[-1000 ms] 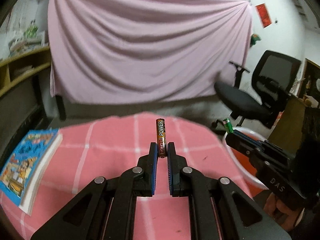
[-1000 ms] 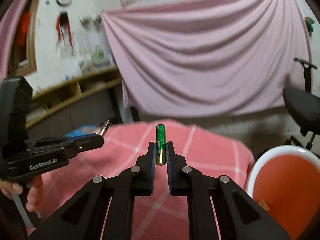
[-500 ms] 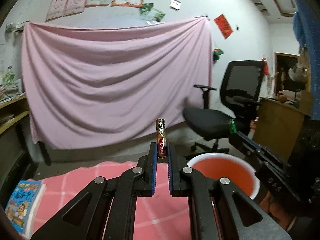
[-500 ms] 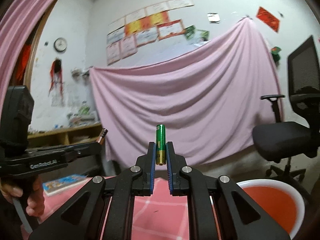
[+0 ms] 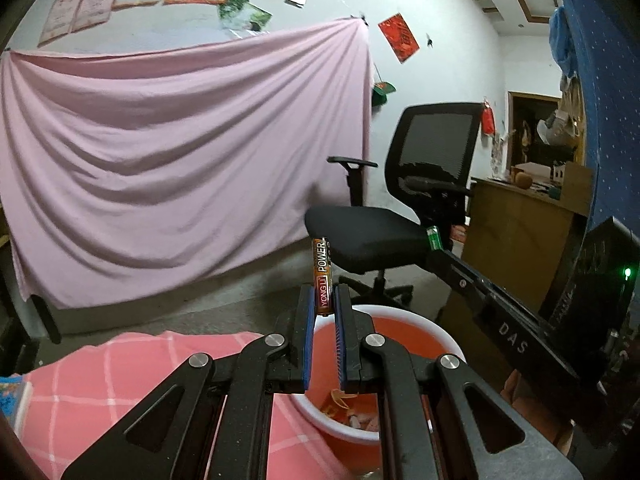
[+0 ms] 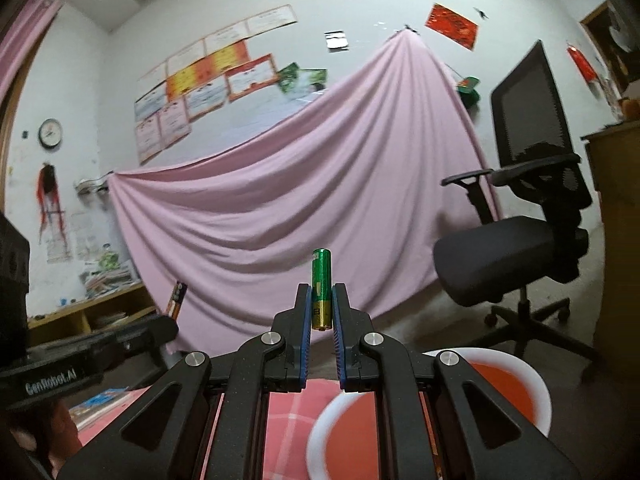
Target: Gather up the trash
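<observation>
Left hand-held gripper pinches an upright orange battery above the red bucket; right hand-held gripper clamps a green battery upright, just beyond that bucket's rim.

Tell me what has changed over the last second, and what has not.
Both grippers swung away from the pink checked tablecloth toward the orange bucket, which now lies just beyond the fingertips. The book has slid to the views' edge. Unchanged: the left gripper stays shut on the orange battery, the right gripper on the green battery; nothing released.
</observation>
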A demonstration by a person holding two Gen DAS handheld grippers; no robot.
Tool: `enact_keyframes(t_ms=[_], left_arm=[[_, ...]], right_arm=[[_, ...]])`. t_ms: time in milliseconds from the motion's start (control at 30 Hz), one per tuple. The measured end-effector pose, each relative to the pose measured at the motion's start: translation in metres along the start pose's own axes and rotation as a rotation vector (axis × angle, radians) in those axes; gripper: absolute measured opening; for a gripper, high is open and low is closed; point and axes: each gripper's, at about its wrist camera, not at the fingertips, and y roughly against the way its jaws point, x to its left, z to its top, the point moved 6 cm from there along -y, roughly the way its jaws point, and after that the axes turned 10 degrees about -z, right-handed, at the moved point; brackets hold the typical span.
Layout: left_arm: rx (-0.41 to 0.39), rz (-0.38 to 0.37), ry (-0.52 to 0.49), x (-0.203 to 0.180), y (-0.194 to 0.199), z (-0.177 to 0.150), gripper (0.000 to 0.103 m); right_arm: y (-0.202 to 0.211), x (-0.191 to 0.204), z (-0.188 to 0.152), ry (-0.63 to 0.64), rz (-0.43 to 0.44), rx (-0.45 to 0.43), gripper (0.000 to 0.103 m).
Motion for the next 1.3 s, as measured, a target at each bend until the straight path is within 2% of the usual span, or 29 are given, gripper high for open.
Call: enact_keyframes(t_ms=[267,467,667,867,1300], left_arm=[[0.096,-0.041,0.056,-0.003,-0.039,-0.017,0.007],[0.191,-0.067,0.125,0.003,-0.069,-0.034,0.007],[0.259,-0.09,0.178,0.005,-0.094,-0.048,0.007],[0.275,-0.096,0.205,0.01,-0.098,-0.053,0.007],[0.241,-0.063,0.22,0.019,-0.077,-0.051,0.007]], right_arm=[[-0.016,-0.024,-0.011,-0.025,-0.089,0.115,0.008],[-0.03,-0.033,-0.029,-0.027,-0.117,0.22,0.008],[-0.037,-0.041,-0.038,-0.034,-0.139,0.279,0.009],[-0.039,-0.047,-0.04,-0.041,-0.149,0.303,0.009],[-0.039,-0.045,-0.04,-0.036,-0.15,0.308,0.009]])
